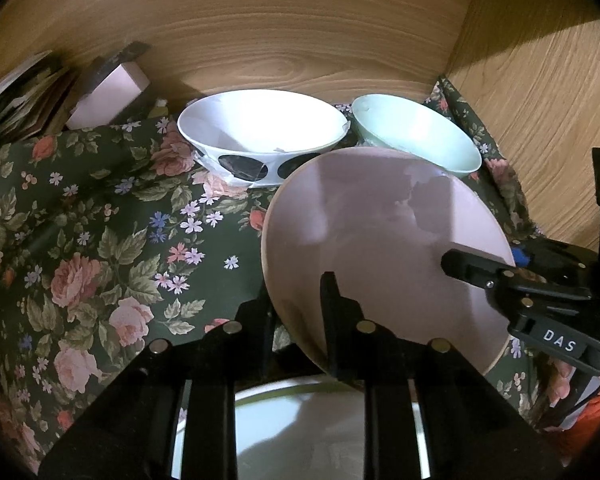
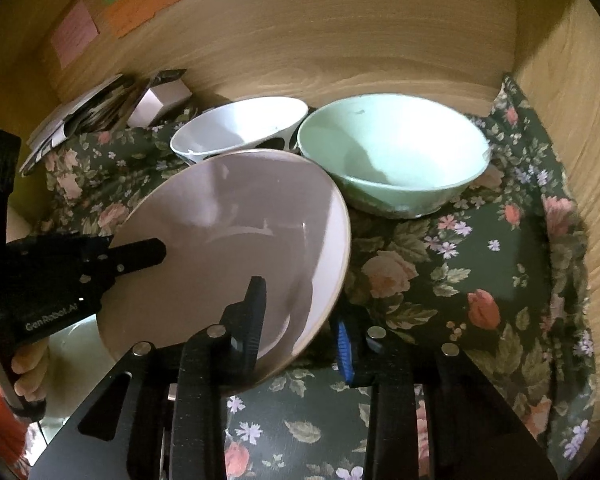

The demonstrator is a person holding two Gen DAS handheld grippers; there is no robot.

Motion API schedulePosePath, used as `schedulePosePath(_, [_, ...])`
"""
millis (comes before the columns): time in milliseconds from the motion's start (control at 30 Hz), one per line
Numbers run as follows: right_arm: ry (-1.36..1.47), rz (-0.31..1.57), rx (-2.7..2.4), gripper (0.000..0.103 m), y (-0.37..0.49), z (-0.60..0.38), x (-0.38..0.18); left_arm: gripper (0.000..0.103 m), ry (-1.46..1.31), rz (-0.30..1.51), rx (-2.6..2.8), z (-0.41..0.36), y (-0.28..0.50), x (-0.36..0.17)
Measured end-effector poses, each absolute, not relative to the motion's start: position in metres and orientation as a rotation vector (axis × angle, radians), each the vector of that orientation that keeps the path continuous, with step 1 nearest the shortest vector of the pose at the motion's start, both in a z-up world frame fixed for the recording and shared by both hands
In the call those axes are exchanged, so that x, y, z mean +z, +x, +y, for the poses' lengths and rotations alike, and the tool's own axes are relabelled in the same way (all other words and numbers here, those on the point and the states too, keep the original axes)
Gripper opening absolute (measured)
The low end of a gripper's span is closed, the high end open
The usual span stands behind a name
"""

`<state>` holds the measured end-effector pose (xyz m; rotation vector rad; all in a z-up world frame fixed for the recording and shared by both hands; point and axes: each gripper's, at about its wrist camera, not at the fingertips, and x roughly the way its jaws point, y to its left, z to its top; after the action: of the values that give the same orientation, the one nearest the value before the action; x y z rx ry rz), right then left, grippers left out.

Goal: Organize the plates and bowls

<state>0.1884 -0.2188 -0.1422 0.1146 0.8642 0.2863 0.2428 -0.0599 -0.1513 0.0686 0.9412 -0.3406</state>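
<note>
The pink plate (image 1: 380, 240) hangs tilted between us, lifted off the floral cloth (image 1: 100, 220) in front of the two bowls. We judge it stiff, glazed and breakable, probably ceramic with some weight, and its smooth face looks slippery, so the rim is the only sensible place to take it, with opposite edges pinched to stop it swinging. That is how we have it: our left gripper (image 1: 300, 304) is closed down on the near left edge, one finger over the face and one beneath, and our right gripper (image 2: 300, 320) clamps the near right edge the same way. Just behind the plate sit the white bowl with dark spots (image 1: 260, 136) and the mint green bowl (image 2: 392, 152), side by side against the wooden back wall (image 1: 300, 32). Another pale dish (image 1: 292, 420) shows below the left gripper.
</note>
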Motion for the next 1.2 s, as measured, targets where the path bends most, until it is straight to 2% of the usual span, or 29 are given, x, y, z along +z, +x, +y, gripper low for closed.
schedulePosePath(567, [0.087, 0.763, 0.319, 0.028, 0.163, -0.193, -0.105, 0.021, 0.013, 0.831, -0.311, -0.028, 0.204, -0.110])
schedulePosePath(1200, [0.052, 0.707, 0.478, 0.028, 0.138, -0.119, -0.086, 0.021, -0.044, 0.754, -0.165, 0.052, 0.139, -0.089])
